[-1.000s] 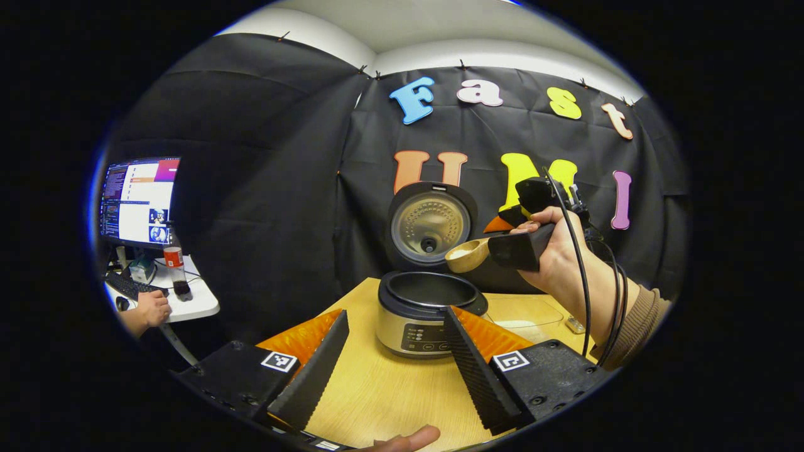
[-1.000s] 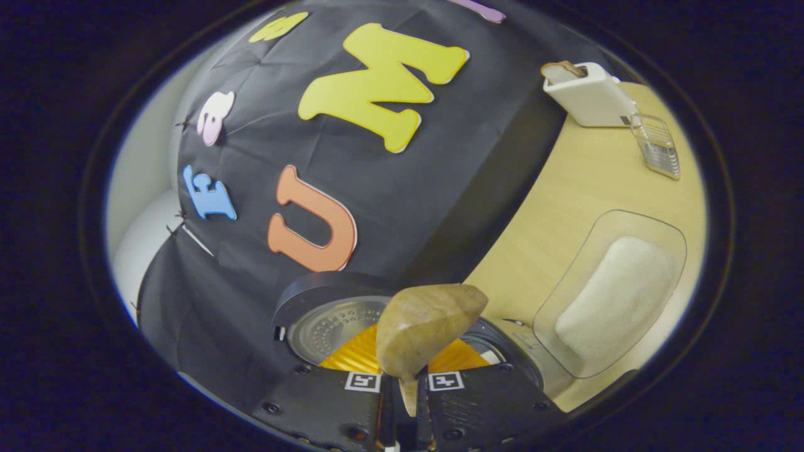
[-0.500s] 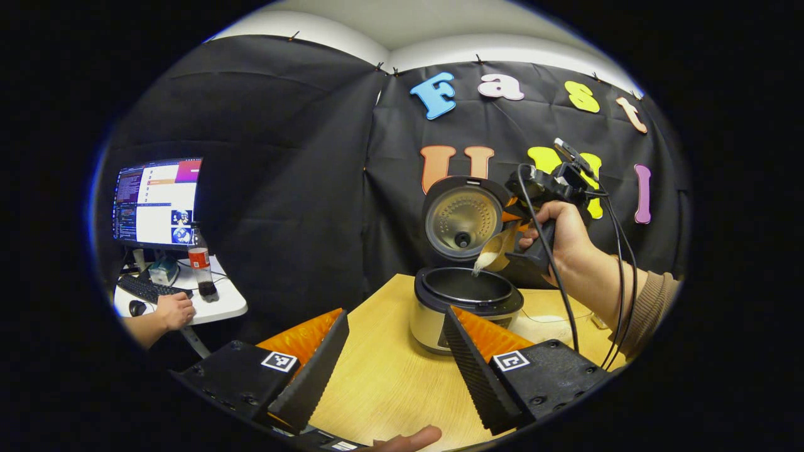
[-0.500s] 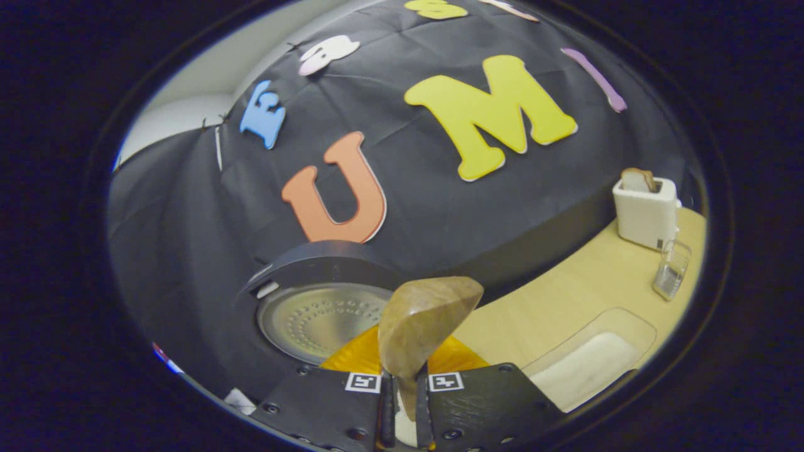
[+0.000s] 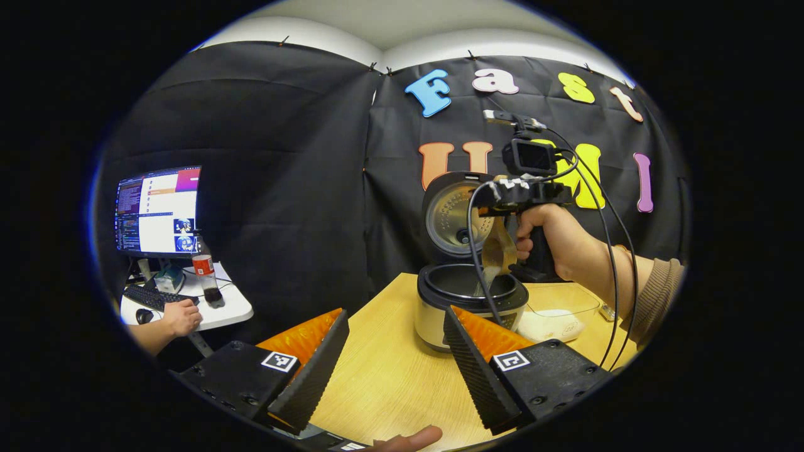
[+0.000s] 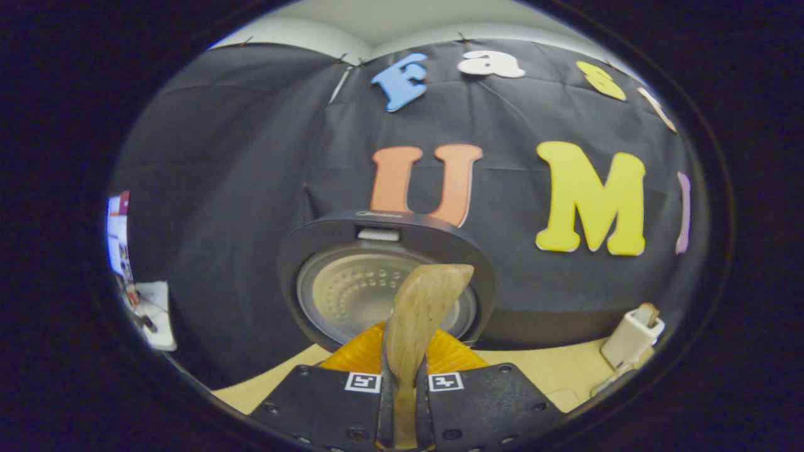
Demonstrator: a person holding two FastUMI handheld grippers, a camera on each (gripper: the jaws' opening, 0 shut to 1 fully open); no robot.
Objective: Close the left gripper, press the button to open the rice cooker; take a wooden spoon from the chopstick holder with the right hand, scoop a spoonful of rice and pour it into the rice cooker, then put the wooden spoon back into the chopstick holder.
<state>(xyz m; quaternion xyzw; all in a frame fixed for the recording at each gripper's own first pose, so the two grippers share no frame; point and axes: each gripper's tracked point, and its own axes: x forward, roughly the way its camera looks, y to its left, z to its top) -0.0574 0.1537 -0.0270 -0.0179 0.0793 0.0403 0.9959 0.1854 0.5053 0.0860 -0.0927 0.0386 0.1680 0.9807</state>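
In the left gripper view, my left gripper is low over the tabletop, and its jaws are spread wide with nothing between them. Past them stands the rice cooker with its lid tipped up and its pot open. A hand holds my right gripper just above the pot. The wooden spoon hangs down from it, bowl end toward the pot. A clear tray with rice sits just beside the cooker. Far to the left I see a screen, a bottle and another person's hand on a small desk.

In the right gripper view, my right gripper has its jaws pinching the spoon's handle. The wooden spoon sticks up in front of the cooker's open lid. A white toaster stands far to the right on the tabletop.
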